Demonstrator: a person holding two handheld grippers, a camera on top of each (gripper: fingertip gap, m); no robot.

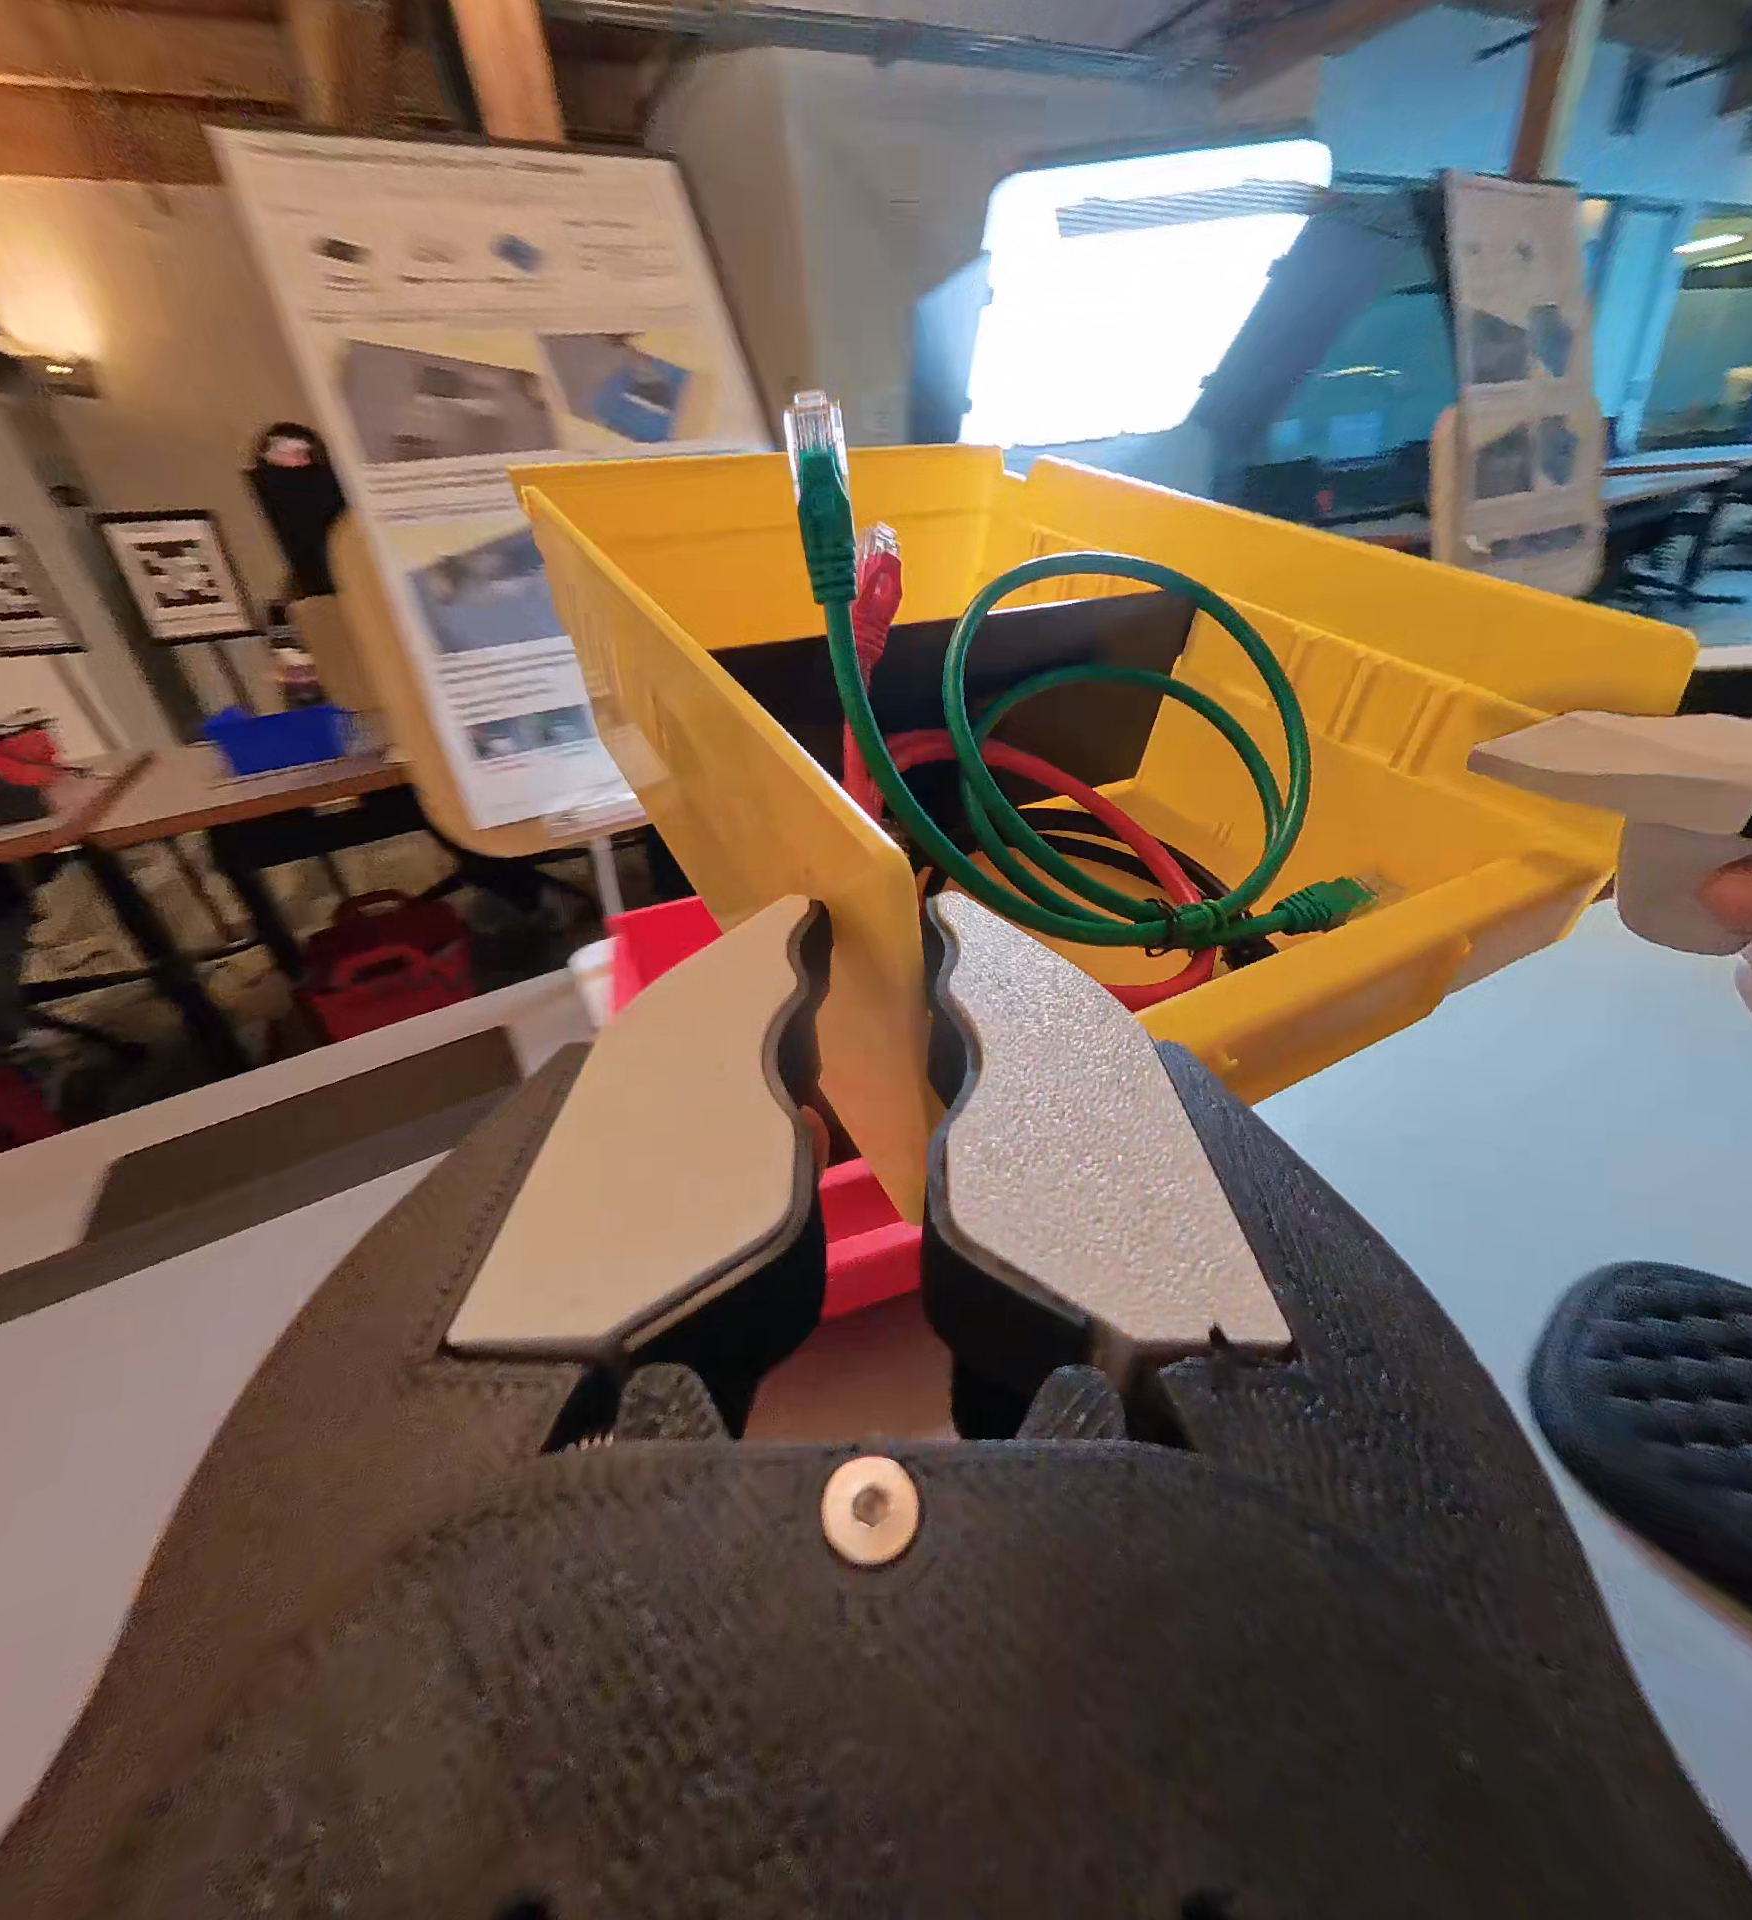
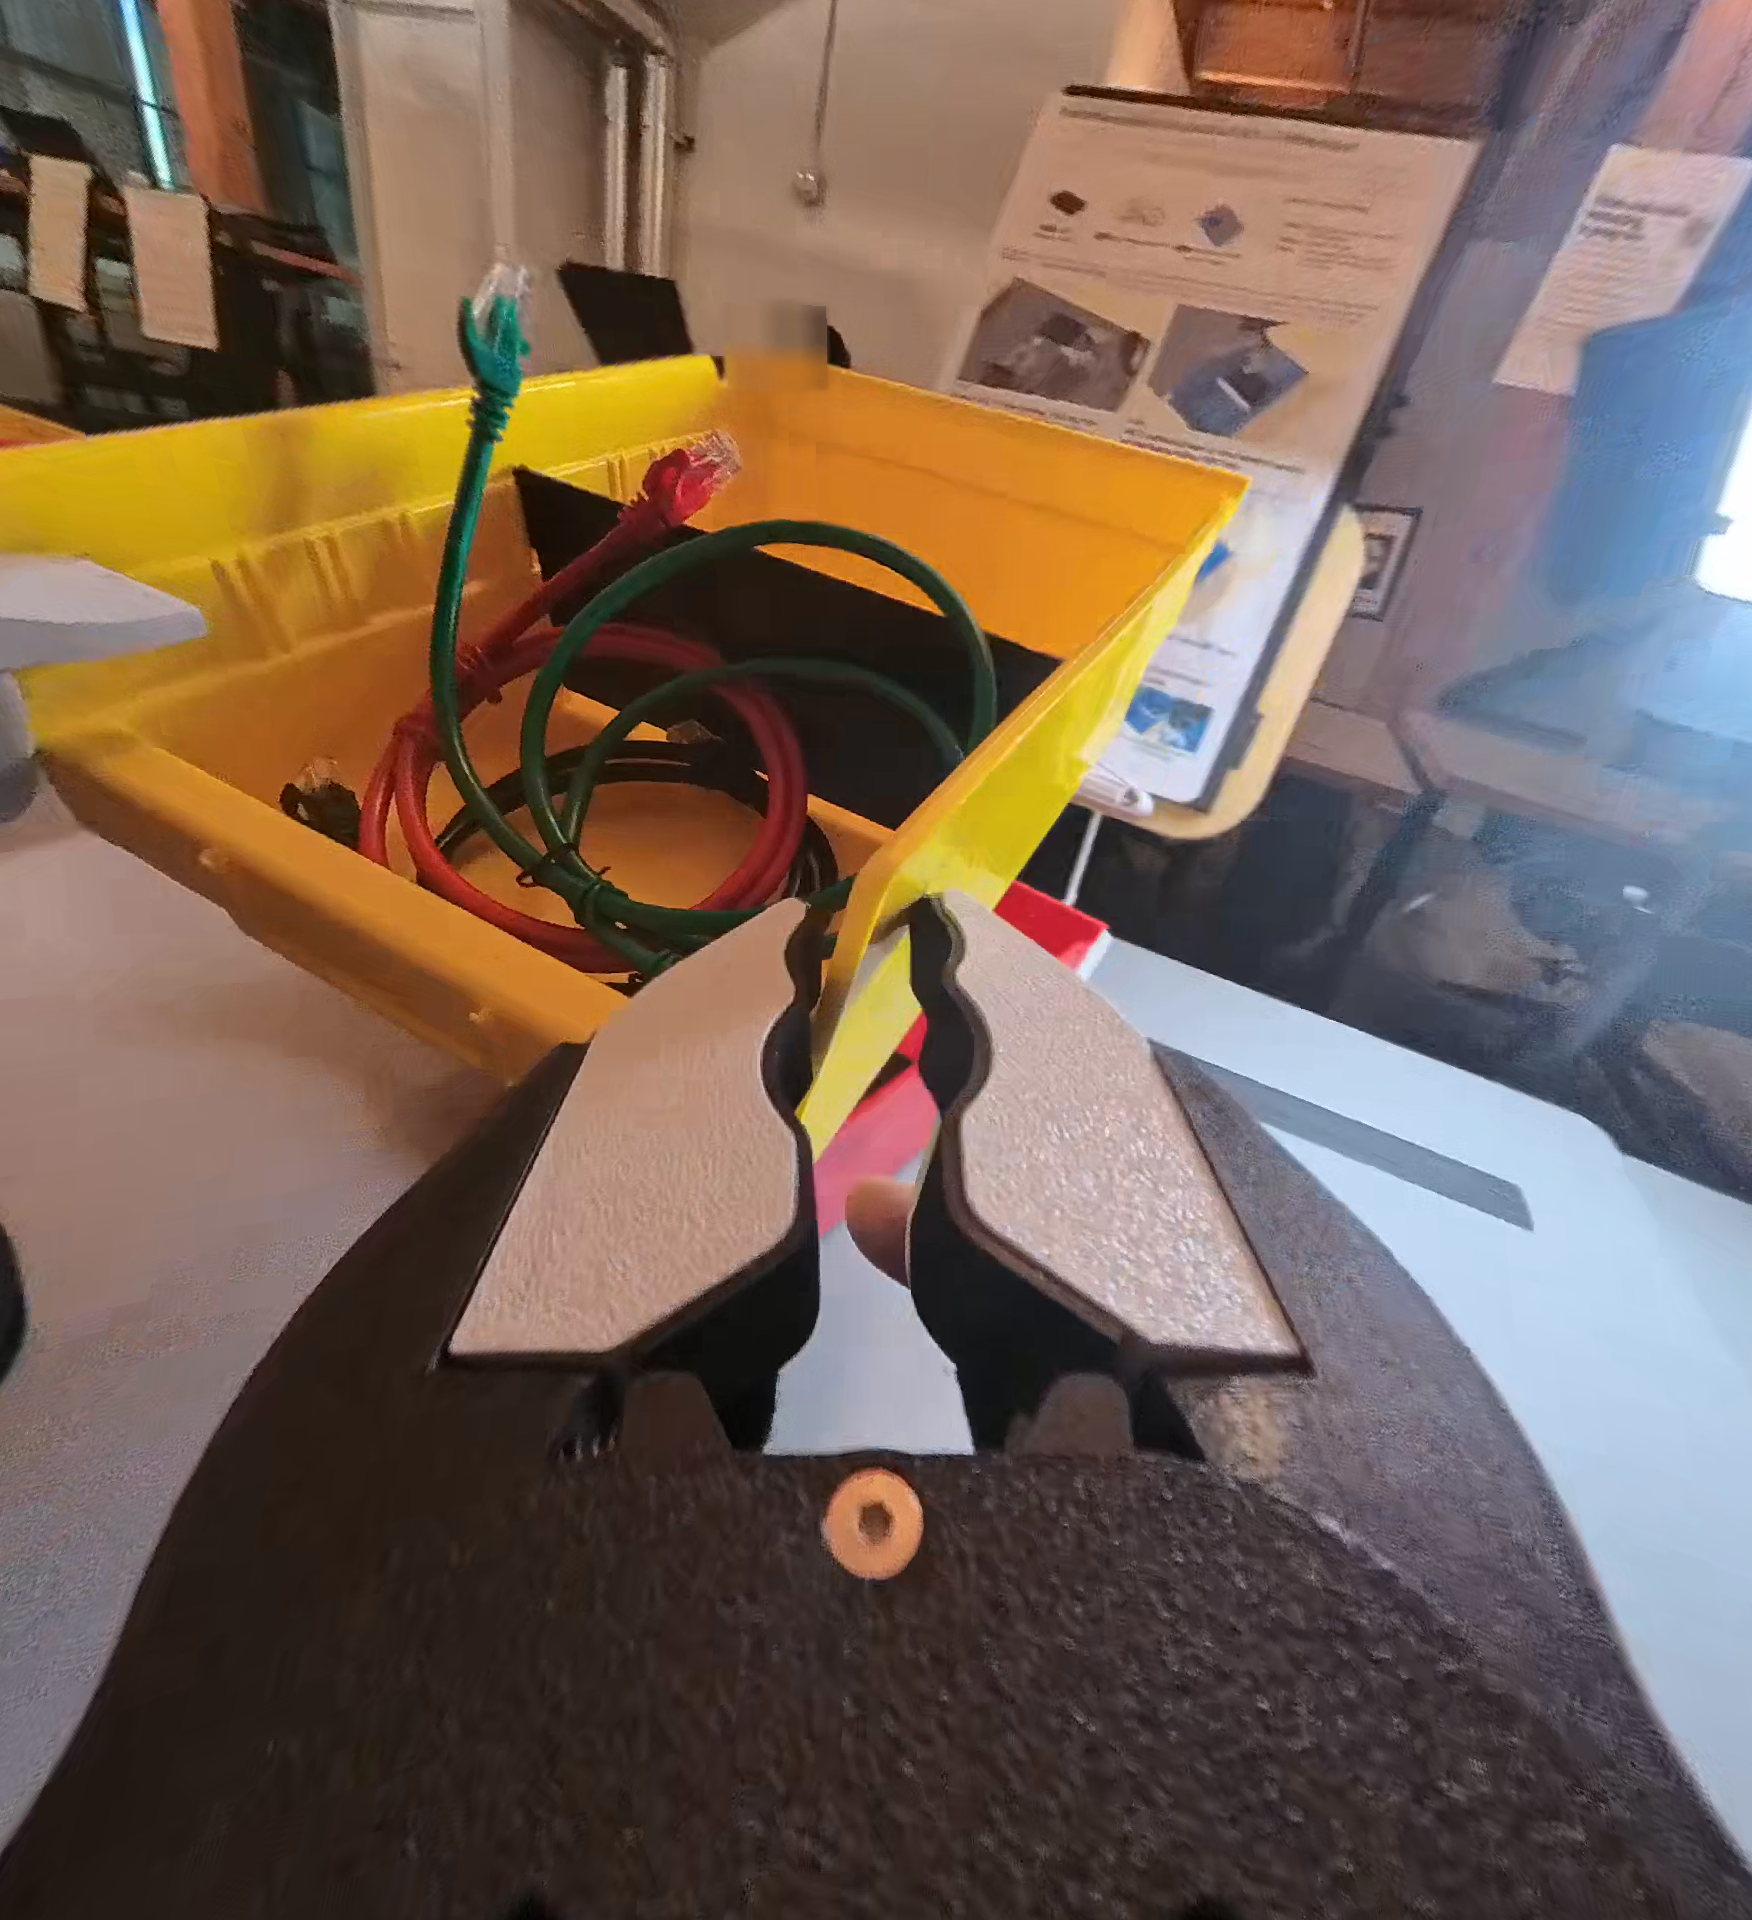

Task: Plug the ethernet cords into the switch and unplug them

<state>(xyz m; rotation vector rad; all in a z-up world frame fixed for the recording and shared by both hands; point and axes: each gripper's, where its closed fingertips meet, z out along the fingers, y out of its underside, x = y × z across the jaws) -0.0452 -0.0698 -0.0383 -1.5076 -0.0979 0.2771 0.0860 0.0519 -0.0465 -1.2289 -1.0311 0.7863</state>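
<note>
Grippers both clamp the yellow bin [image 1: 747,748]: your left gripper [image 1: 877,914] and right gripper [image 2: 856,914] each pinch a side wall. Lift evenly and level so the coiled green cord [image 2: 747,665] and red cord [image 2: 726,790] stay inside. No switch is visible; a black cord [image 2: 332,805] beneath is hard to make out.

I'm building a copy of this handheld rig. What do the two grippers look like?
Both match: the left gripper and right gripper each have a black, rough-textured printed body, two pale grey fingers with wavy black inner pads, and one silver hex screw.
</note>
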